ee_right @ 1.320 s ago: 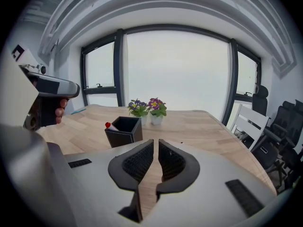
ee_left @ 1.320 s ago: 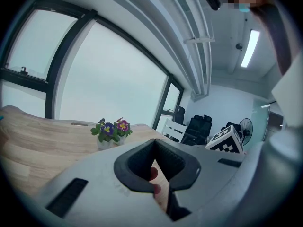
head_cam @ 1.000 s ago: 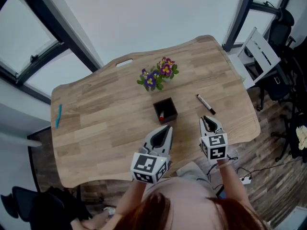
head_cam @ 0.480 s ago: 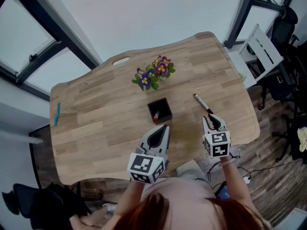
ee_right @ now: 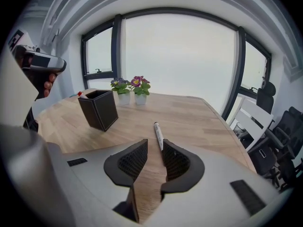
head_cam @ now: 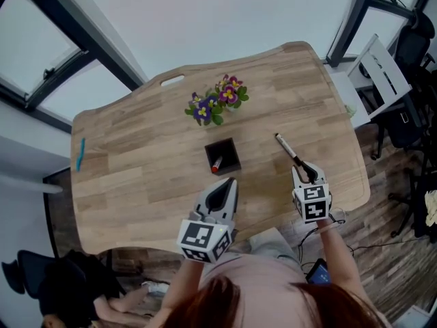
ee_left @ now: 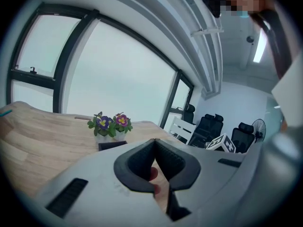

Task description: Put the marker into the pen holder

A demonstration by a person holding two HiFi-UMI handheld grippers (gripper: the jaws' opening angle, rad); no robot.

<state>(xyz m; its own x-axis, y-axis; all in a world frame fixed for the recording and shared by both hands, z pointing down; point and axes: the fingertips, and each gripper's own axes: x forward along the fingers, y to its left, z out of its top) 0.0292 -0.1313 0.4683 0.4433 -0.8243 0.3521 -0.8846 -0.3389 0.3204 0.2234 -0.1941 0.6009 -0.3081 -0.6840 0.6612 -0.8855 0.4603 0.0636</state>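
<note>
The black-and-white marker [head_cam: 291, 152] lies flat on the wooden table [head_cam: 136, 149], right of the black square pen holder [head_cam: 222, 157], which has a red pen in it. My right gripper [head_cam: 305, 170] points down at the marker's near end. In the right gripper view its jaws have just been opening and stand apart. The marker [ee_right: 158, 135] runs away from the fingertips, its near end just between them and not pressed. The pen holder [ee_right: 99, 109] stands to the left. My left gripper [head_cam: 228, 183] hovers shut and empty just short of the holder [ee_left: 112, 145].
A small pot of purple and yellow flowers [head_cam: 215, 105] stands behind the holder. A blue pen [head_cam: 80, 154] lies at the table's far left edge. A white rack [head_cam: 382, 67] and black office chairs [head_cam: 410, 46] stand off the table's right side.
My right gripper has moved forward and down to the marker's near end, and its jaws have opened. The left gripper has barely shifted.
</note>
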